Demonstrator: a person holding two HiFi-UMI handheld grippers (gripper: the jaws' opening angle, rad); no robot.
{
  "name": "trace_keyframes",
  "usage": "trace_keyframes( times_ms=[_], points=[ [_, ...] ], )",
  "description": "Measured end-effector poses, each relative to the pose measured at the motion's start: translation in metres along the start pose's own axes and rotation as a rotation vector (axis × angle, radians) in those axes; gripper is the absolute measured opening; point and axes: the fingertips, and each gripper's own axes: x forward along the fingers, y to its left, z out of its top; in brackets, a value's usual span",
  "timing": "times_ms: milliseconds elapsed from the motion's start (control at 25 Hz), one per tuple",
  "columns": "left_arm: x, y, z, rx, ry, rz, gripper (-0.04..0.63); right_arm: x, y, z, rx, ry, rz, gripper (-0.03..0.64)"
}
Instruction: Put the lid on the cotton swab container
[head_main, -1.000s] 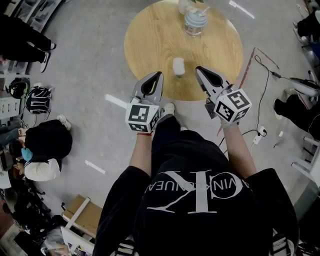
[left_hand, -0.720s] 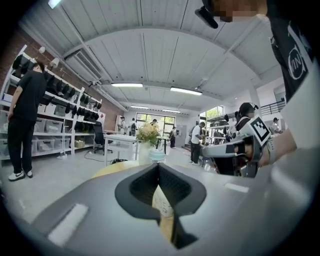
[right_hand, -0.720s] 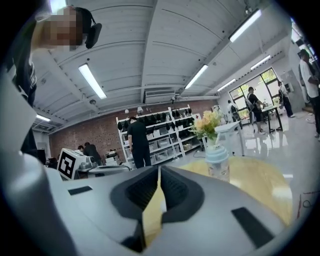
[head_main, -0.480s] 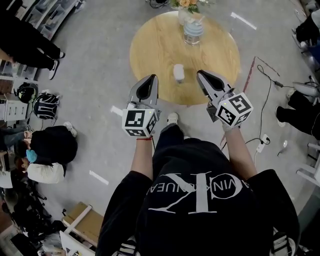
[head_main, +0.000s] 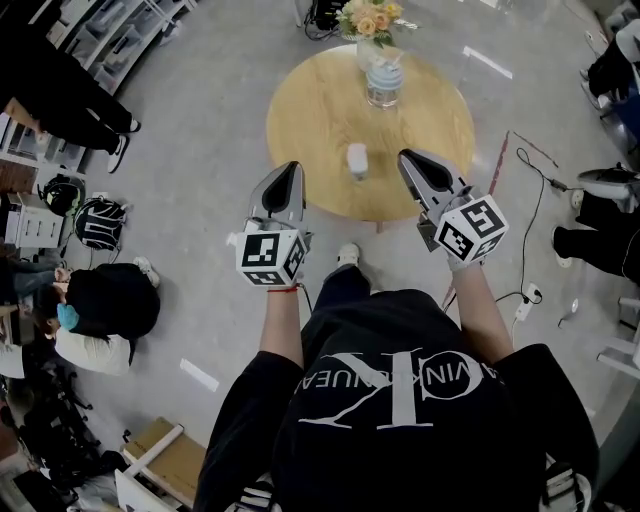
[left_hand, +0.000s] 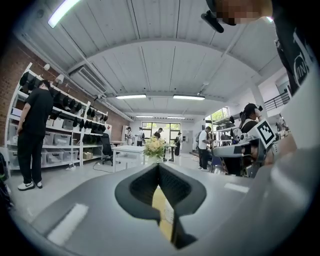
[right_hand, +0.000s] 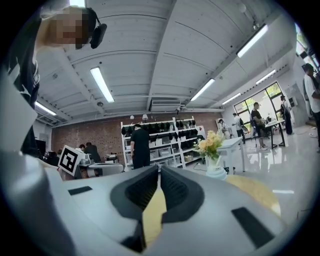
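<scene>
The cotton swab container (head_main: 385, 84), a clear jar with pale blue and white contents, stands at the far side of the round wooden table (head_main: 310, 110). A small white cylinder (head_main: 357, 160), apparently the lid, stands alone near the table's front edge. My left gripper (head_main: 291, 169) is shut and empty, held level over the table's front left rim. My right gripper (head_main: 409, 157) is also shut and empty, to the right of the white cylinder. Both pairs of jaws meet with nothing between them in the left gripper view (left_hand: 159, 167) and the right gripper view (right_hand: 159, 172).
A vase of yellow flowers (head_main: 368, 20) stands just behind the container and shows ahead in both gripper views (left_hand: 154, 146) (right_hand: 210, 142). People sit and stand around on the grey floor (head_main: 200, 250). Cables (head_main: 530, 170) run along the floor right of the table.
Both grippers have risen and stayed shut. The view has tipped forward, so the table sits lower in the frame and the flower vase has come fully into view.
</scene>
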Motion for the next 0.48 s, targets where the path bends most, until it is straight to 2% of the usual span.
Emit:
trace_keyframes(
  times_ms=[480],
  points=[
    [-0.032,0.016,0.017,0.006,-0.037,0.065,0.011,-0.015,0.007,0.018,-0.055,-0.045,-0.013,0.028]
  ],
)
